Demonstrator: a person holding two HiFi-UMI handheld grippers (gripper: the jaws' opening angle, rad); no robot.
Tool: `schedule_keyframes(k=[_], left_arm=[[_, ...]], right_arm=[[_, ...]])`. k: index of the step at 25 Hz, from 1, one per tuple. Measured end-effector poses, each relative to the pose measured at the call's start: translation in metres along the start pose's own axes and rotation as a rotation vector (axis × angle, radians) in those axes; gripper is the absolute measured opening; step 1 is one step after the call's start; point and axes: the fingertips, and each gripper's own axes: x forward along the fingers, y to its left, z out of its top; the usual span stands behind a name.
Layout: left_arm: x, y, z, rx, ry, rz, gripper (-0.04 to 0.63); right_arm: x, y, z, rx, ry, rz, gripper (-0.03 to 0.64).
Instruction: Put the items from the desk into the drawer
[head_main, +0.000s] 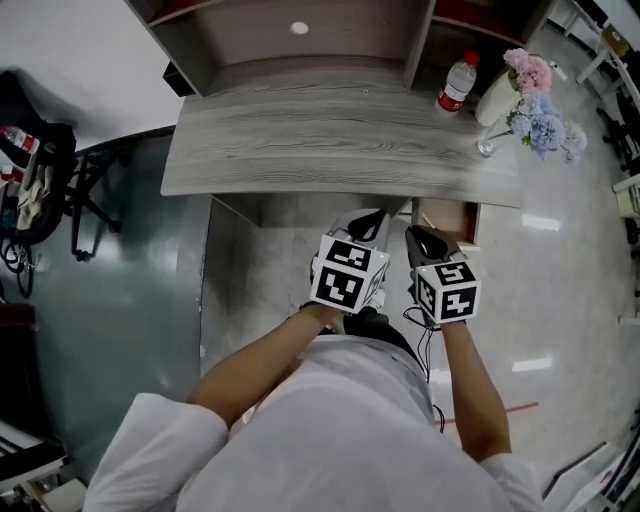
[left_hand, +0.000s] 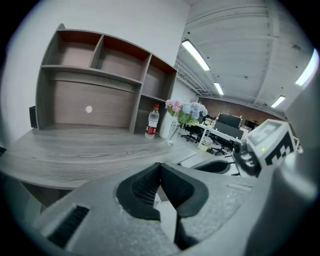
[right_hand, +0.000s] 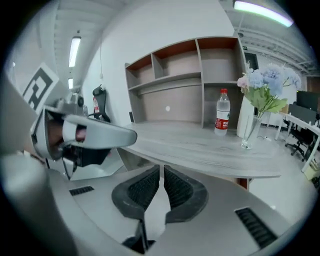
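Both sets of tongs are pressed together on nothing: your left gripper (head_main: 368, 225) and right gripper (head_main: 425, 240) hang low, short of the desk (head_main: 300, 150). One bottle (head_main: 457, 84) stands upright at the back right, ahead and right of both, so your right is nearer. Beside it is one vase of flowers (head_main: 530, 110). One drawer (head_main: 447, 220) shows under the desk edge, just ahead of your right tongs.

Left of the bottle (head_main: 456, 86) my bench (head_main: 300, 140) lies open. Just right of the bottle, the flower vase (head_main: 487, 143) blocks the corner, and a shelf upright (head_main: 420, 45) stands behind it.
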Motion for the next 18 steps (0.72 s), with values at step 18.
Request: schedule_keyframes(k=[18], left_arm=[[-0.073, 0.01, -0.014, -0.014, -0.06, 0.054, 0.003]], right_arm=[[-0.044, 0.077, 0.048, -0.015, -0.133, 0.015, 0.002]])
